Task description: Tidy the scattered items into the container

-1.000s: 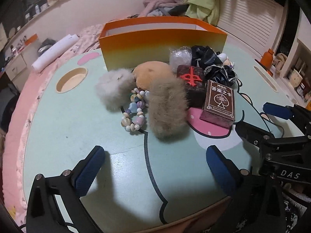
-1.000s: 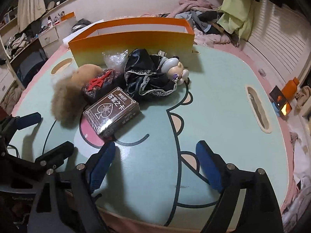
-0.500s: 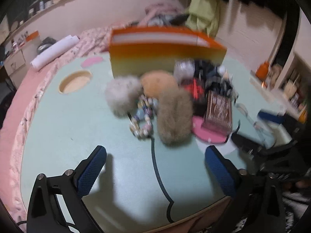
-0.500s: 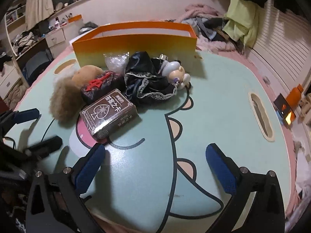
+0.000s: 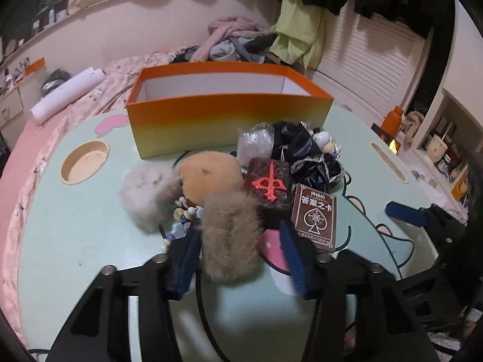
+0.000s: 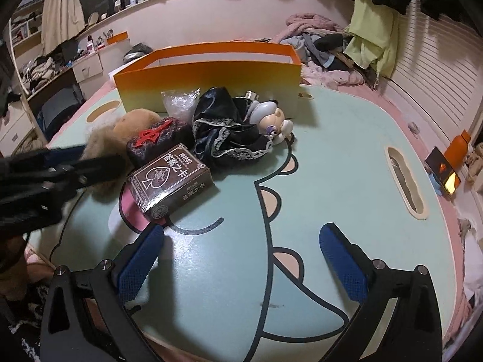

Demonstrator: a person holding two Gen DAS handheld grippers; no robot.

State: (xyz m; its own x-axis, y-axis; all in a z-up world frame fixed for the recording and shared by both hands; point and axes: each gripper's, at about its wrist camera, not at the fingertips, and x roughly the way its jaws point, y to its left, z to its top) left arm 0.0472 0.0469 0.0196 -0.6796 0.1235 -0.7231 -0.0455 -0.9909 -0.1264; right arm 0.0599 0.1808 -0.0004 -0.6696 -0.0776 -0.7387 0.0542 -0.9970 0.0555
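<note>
While a second ago the left gripper (image 5: pixel 238 256) gaped over bare table, its jaws are closing around the brown fur ball (image 5: pixel 231 235), first pick for the orange box (image 5: pixel 229 120) at twelve o'clock; right gripper (image 6: pixel 241 259) wide, empty.

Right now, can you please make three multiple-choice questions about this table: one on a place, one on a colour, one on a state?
1. Where is the card box?
A. inside the container
B. on the table, right of the brown fur puff
C. in the right gripper

2. What colour is the container's rim?
A. orange
B. blue
C. black

3. What is between the left gripper's fingers?
A. nothing
B. the doll
C. the brown fur puff

Answers: 1 B, it lies on the table beside the puff. 2 A, the top edge is orange. 3 C, the closing jaws flank the puff.
</note>
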